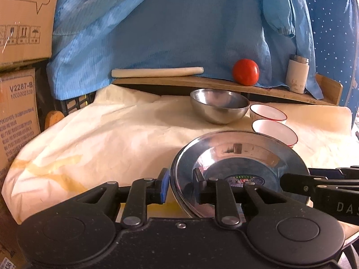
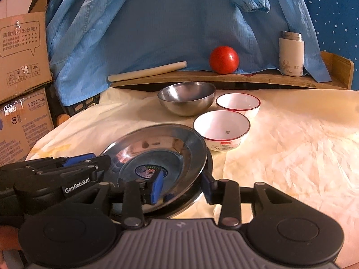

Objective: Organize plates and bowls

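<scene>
Your left gripper (image 1: 179,187) straddles the near-left rim of the steel plate (image 1: 237,154), jaws apart; your right gripper (image 2: 182,186) brackets its right rim, also apart, neither clamped. The plate sits lower centre in both frames, apparently stacked on another. Judging by its polish, it should be stiff, light and slippery, so pinch the flat rim, not the sloped well.
</scene>
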`<move>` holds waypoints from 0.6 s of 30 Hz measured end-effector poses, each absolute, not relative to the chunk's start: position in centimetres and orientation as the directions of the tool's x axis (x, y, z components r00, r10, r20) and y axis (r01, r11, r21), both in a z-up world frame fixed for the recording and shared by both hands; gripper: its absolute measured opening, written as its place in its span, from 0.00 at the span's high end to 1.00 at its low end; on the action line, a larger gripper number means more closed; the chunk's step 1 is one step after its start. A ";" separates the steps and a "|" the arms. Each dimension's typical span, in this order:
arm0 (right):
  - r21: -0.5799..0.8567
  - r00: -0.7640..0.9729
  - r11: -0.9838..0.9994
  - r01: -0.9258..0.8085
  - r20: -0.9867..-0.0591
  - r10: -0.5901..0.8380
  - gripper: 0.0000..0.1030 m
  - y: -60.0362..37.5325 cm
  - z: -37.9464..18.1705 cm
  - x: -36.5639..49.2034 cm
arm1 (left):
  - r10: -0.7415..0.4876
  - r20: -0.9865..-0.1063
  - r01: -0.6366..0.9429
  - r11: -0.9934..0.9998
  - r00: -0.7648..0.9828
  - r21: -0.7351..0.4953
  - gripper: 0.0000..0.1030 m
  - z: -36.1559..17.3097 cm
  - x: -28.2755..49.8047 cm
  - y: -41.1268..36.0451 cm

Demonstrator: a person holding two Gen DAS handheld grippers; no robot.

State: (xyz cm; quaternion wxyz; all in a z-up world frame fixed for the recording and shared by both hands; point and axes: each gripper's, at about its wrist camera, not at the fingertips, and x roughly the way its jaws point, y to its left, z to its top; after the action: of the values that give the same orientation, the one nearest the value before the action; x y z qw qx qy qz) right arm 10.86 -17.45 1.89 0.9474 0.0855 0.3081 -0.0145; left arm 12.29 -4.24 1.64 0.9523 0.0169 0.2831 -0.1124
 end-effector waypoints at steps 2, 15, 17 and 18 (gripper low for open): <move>0.151 0.810 0.985 0.083 -0.586 0.021 0.53 -17.6 1.8 10.9 | -0.211 -0.545 0.222 0.974 0.811 -0.048 0.72 1.6 12.4 -4.0; 0.203 0.822 0.973 0.107 -0.569 0.028 0.13 -18.9 1.8 10.9 | -0.230 -0.547 0.170 0.973 0.805 -0.157 0.27 2.2 13.8 -2.6; 0.239 0.826 0.965 0.108 -0.561 0.047 0.07 -19.5 1.8 10.9 | -0.233 -0.548 0.163 0.971 0.803 -0.174 0.19 2.3 14.2 -2.4; 0.256 0.828 0.961 0.107 -0.558 0.056 0.06 -19.8 1.8 11.0 | -0.238 -0.549 0.161 0.969 0.801 -0.185 0.16 2.4 14.5 -2.3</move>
State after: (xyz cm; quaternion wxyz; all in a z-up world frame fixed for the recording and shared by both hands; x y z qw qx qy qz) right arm 10.99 -19.78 1.82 0.9458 0.1394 0.2929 -0.0135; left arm 14.47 -2.33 2.35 0.9468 -0.0647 0.2972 -0.1056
